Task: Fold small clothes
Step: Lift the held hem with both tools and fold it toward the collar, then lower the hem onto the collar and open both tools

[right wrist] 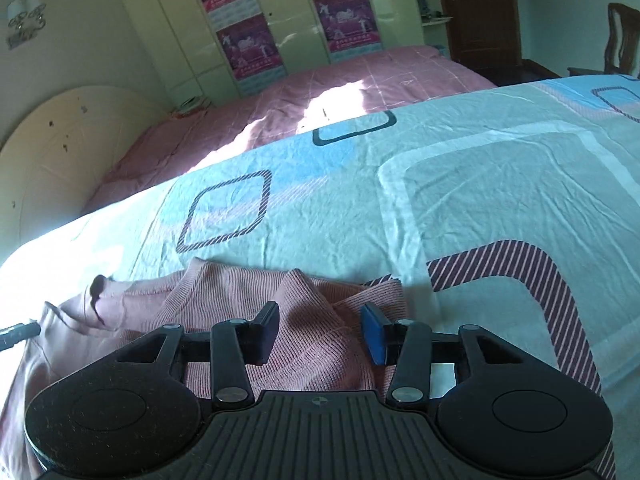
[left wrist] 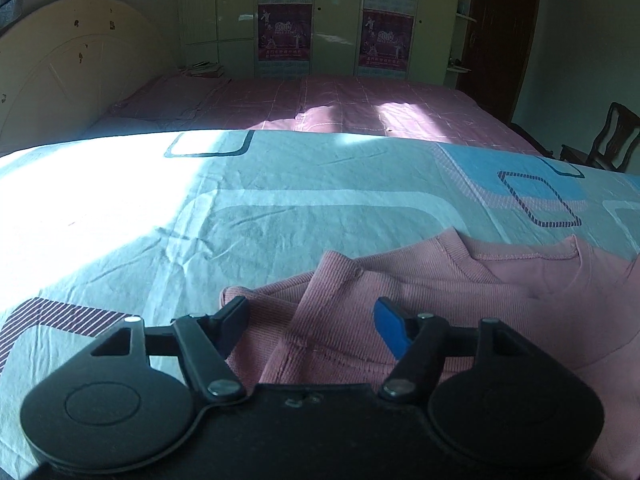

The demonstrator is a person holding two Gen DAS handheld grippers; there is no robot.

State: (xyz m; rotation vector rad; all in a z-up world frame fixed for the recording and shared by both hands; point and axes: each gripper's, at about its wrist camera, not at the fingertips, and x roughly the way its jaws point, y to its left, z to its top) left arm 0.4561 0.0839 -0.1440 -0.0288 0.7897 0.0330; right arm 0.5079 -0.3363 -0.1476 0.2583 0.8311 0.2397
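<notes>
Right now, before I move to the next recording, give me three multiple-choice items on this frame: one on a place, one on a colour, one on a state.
1. Where does the garment lie?
A. on the patterned sheet
B. on the wooden chair
C. on the floor

2. What colour is the garment?
A. green
B. white
C. pink

3. How do the left gripper and right gripper stand?
A. both clamped on cloth
B. both open over the cloth
C. one shut, one open

Answers:
1 A, it is spread on the blue and white sheet.
2 C, ribbed pink knit in both views.
3 B, the fingers stand apart, cloth showing between them, not pinched.
</notes>
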